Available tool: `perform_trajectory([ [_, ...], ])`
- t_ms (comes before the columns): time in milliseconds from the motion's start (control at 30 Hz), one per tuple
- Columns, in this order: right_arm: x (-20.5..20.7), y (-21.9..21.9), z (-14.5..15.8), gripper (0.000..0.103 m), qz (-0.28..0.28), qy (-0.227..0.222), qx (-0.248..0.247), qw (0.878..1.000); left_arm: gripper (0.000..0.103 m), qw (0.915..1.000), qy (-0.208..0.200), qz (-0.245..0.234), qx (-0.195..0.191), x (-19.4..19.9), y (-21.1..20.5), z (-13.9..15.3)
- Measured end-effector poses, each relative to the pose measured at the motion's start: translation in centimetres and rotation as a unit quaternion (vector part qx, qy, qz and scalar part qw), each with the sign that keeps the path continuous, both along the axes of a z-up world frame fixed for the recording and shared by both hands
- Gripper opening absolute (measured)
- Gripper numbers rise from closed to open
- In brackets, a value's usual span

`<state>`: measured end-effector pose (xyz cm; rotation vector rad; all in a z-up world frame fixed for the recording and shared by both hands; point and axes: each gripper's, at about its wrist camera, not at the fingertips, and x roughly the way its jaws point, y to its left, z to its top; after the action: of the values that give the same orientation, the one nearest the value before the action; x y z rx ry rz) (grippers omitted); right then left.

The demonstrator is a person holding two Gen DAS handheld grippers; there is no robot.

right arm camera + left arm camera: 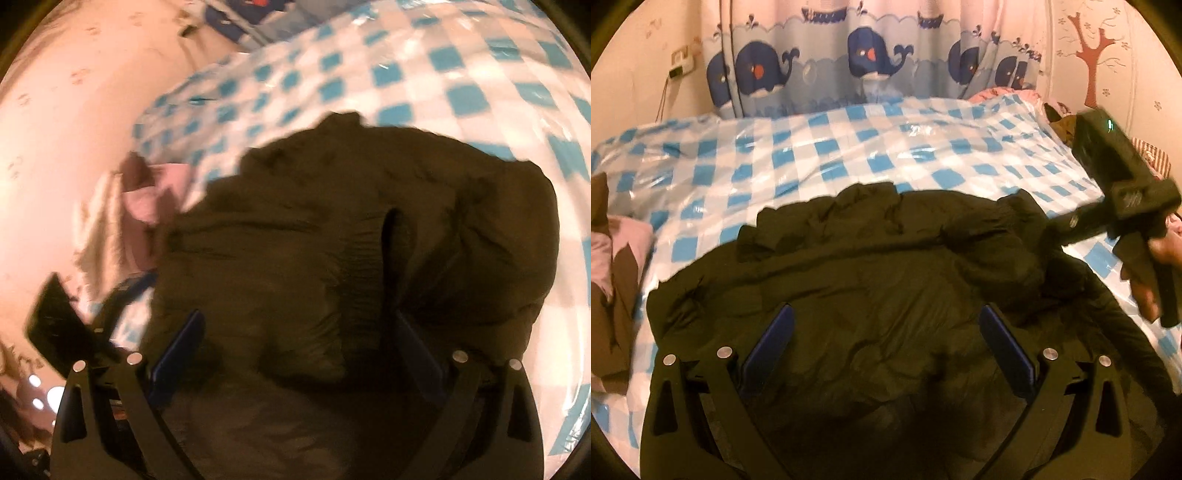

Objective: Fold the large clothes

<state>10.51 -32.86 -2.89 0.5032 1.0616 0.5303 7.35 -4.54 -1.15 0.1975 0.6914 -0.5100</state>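
Note:
A large dark padded jacket (886, 266) lies spread on the blue-and-white checked bed cover (849, 147). My left gripper (886, 325) is open, its blue pads wide apart above the jacket's near part, holding nothing. My right gripper (295, 328) is open too, over the jacket (369, 221) near a ribbed sleeve cuff (364, 258). In the left wrist view the right gripper's body (1126, 199) and the hand holding it show at the right edge of the jacket. In the right wrist view the left gripper's body (59, 321) shows at the lower left. Both views are motion-blurred.
A whale-print curtain (871, 59) hangs behind the bed. Pink and brown fabric (613, 266) lies at the bed's left side, also seen in the right wrist view (147, 192). A wall with a tree decal (1093, 55) stands at the right.

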Motion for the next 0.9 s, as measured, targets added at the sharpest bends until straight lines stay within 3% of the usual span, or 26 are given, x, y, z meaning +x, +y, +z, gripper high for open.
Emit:
perform_trajectory([
  [133, 0.7, 0.5, 0.5, 0.096, 0.010, 0.015, 0.021, 1.000, 0.097, 0.9999, 0.003, -0.004, -0.013, 0.2, -0.5, -0.5],
  [233, 0.1, -0.8, 1.1, 0.096, -0.018, 0.020, -0.037, 0.999, 0.097, 1.0000, 0.003, -0.009, -0.002, -0.1, -1.8, -0.9],
  [267, -0.4, -1.6, 1.2, 0.096, -0.023, 0.017, -0.035, 0.999, 0.097, 0.9998, -0.001, -0.019, 0.003, -0.5, -2.2, -0.9],
  [400, -1.7, -3.1, 1.8, 0.096, 0.000, -0.002, 0.026, 1.000, 0.097, 0.9993, -0.005, -0.037, 0.009, -1.2, -3.5, -1.1],
  [633, 1.4, 0.6, -0.4, 0.096, 0.044, 0.005, 0.001, 0.999, 0.097, 0.9972, -0.005, -0.070, 0.025, -2.7, -5.4, -1.6],
  [700, 1.8, 0.9, -0.3, 0.096, 0.046, -0.005, 0.016, 0.999, 0.097, 0.9969, -0.005, -0.074, 0.026, -2.7, -5.2, -1.8],
  [800, 2.6, 0.3, -1.3, 0.096, 0.018, 0.016, -0.036, 0.999, 0.097, 0.9975, 0.003, -0.068, 0.017, -2.4, -4.8, -1.7],
  [900, 2.6, -0.2, -2.2, 0.096, 0.027, 0.031, -0.011, 0.999, 0.097, 0.9980, 0.005, -0.063, 0.011, -2.1, -4.3, -1.5],
])
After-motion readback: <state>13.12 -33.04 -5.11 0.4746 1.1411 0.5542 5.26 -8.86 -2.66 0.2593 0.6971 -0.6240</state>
